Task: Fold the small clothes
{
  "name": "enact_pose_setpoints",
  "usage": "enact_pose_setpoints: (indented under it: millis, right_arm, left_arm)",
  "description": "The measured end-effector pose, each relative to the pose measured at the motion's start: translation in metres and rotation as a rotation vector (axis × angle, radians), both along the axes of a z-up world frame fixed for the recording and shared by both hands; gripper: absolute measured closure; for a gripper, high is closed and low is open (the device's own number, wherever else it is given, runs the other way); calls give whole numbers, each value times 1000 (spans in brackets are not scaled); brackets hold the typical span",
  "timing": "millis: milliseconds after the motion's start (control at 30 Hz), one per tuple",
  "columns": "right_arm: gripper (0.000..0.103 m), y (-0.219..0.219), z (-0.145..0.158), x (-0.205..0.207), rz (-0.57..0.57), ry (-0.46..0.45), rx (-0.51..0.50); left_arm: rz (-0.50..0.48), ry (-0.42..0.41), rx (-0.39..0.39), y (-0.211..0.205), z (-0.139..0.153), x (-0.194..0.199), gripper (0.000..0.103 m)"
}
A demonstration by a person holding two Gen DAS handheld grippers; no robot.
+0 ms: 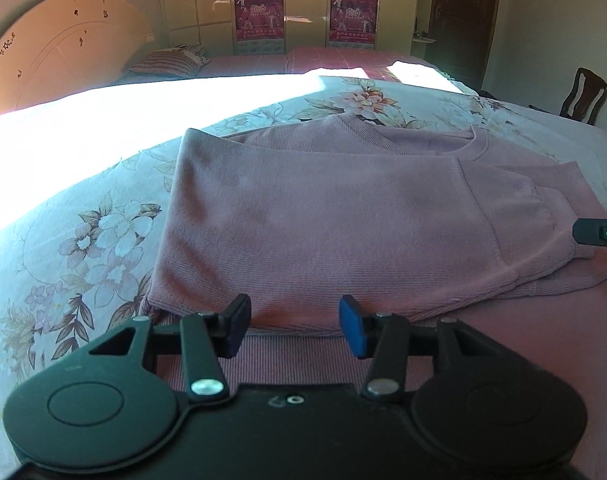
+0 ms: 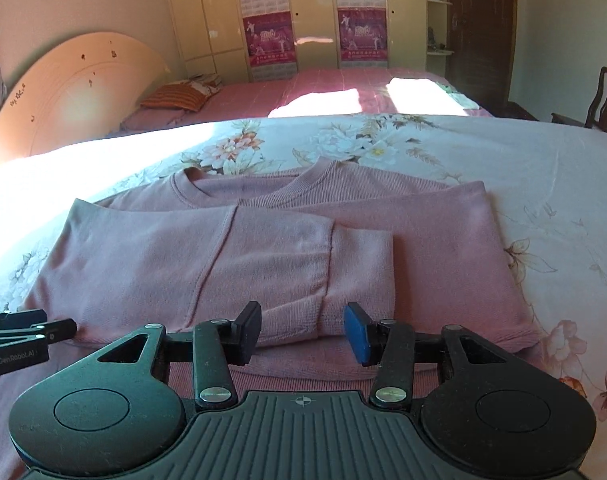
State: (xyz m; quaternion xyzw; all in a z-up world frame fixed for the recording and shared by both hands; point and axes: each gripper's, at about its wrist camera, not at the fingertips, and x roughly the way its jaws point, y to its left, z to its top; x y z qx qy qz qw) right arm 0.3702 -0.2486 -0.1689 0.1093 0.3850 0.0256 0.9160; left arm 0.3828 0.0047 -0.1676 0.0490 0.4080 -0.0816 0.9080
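Sweatshirt [image 2: 263, 256] cuff shows only from right wrist; both grippers' fingers [image 1: 235, 326] spread, empty

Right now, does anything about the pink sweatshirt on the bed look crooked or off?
Nothing stands out. The pink sweatshirt lies flat on the floral bedspread, sleeves folded across its front, the cuff overlapping the body. Both grippers, left and right, are open at its hem.

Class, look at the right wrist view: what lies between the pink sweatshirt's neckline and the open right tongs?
The folded-over sleeve of the pink sweatshirt lies across its body there, its cuff just ahead of the right tongs; the right wrist view shows it.
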Motion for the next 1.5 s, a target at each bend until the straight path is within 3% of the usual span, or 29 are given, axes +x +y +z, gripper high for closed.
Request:
enact_pose_setpoints:
  millis: [233, 367, 567, 767, 967, 1200, 1333, 1500]
  right_arm:
    - [57, 10, -37, 14, 80, 113, -85]
    - [57, -3, -37, 5, 78, 100, -67]
    - [57, -12, -21, -18, 102, 53, -1]
    - [57, 8, -14, -35, 189, 33, 23]
    - [57, 34, -22, -44, 263, 46, 22]
    - [57, 26, -40, -67, 272, 58, -69]
    - [57, -2, -43, -88, 194, 66, -101]
    - [57, -18, -43, -112, 78, 84, -136]
  left_arm:
    - [22, 2, 27, -7, -8, 1, 48]
    - [44, 1, 43, -7, -7, 0, 45]
    - [26, -23, 31, -20, 9, -19, 49]
    - [-53, -29, 26, -50, 15, -46, 49]
    - [-68, -2, 41, -65, 3, -55, 49]
    - [18, 25, 53, -26, -10, -69, 39]
    - [44, 29, 68, 5, -10, -84, 30]
    - [77, 39, 33, 38, -8, -102, 30]
